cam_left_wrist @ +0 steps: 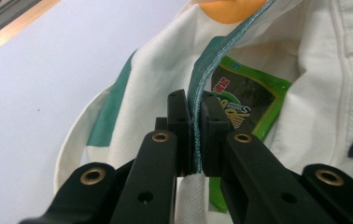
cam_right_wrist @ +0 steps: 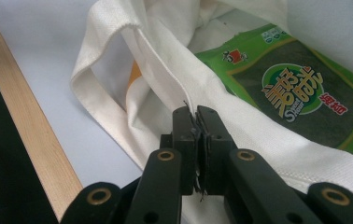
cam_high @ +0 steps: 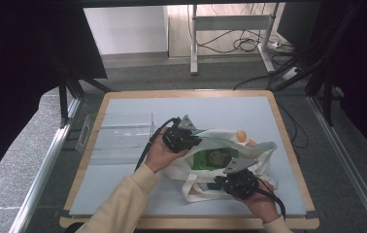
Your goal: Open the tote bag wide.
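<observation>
High view first: the cream cloth tote bag with teal trim (cam_high: pixel 220 160) lies on the pale blue bench top, toward its near right corner, mouth held apart between my two hands. Inside it rests a flat green foil snack packet (cam_high: pixel 215 158), and orange round things (cam_high: pixel 241 136) sit at the bag's far edge. My left gripper (cam_high: pixel 191 138) has its jaws pinched together on the bag's teal-stitched rim at the far left side of the opening. My right gripper (cam_high: pixel 232 177) is clamped on the cream rim at the near side. A clear plastic box (cam_high: pixel 118 136) stands near the bench's left edge.
</observation>
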